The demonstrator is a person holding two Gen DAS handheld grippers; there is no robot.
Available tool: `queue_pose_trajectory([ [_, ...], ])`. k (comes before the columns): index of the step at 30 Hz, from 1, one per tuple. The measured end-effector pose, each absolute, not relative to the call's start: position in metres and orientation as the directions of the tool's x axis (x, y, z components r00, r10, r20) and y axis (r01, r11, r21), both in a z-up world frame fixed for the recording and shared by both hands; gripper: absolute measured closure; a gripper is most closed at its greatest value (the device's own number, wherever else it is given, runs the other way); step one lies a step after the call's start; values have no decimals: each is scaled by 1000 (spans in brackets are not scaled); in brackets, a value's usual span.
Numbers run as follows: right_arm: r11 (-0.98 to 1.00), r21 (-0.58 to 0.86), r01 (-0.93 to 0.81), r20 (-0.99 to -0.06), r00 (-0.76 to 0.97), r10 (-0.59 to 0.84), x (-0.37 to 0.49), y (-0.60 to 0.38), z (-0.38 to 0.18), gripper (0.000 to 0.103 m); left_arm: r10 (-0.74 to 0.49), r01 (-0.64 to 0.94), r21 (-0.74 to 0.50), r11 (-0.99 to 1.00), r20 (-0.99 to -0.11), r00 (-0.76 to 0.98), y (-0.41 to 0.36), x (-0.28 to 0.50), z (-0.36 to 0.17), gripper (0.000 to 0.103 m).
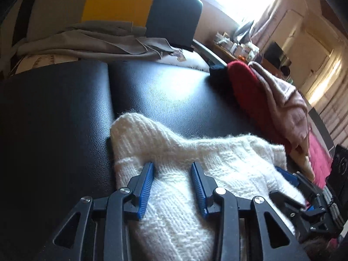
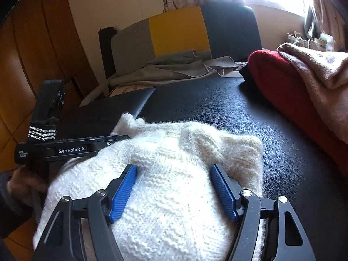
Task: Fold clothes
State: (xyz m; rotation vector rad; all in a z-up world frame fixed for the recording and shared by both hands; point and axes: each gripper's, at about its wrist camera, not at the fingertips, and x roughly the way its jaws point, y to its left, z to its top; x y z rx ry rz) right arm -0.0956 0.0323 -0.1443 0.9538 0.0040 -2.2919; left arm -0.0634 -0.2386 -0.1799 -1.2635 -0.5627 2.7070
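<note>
White knit garment (image 2: 174, 174) lies bunched on the black bench (image 2: 217, 108) at its near edge. Both claws hover over it, left claw (image 1: 173, 167) and right claw (image 2: 174, 171), jaws apart, gripping nothing. Red cloth (image 2: 282, 82) lies toward the far right corner.

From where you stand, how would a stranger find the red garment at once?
Look at the black leather surface that fills the middle. At its right edge lies a heap of clothes; the red garment sits lowest there, under a pale pink cloth. It is the only deep red piece, unlike the white knit nearby.
</note>
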Motion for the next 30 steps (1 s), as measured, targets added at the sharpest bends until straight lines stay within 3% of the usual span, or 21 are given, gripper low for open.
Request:
queue_pose_trajectory([
  [6,-782,255,568,-627,-518,-581,-99,34,-144,30,302,124,-563,-817,-601,-739,-285,-9,-155,60],
  [10,-765,305,567,-610,-500,-614,-101,40,-141,26,363,155,-646,-747,-593,-719,-305,28,-165,56],
  [16,-710,430,558,-545,-467,-696,-88,71,-110,2,512,104,-767,-634,-516,-687,-306,49,-179,52],
  [19,-664,523,535,-520,-417,-746,-77,100,-103,0,548,88,-790,-606,-495,-674,-305,47,-183,52],
  [25,-612,693,380,-572,-228,-788,-68,152,-134,0,625,11,-796,-605,-483,-614,-292,30,-185,50],
  [30,-648,689,325,-623,-192,-759,-71,156,-158,0,664,-17,-787,-616,-508,-548,-285,7,-195,33],
])
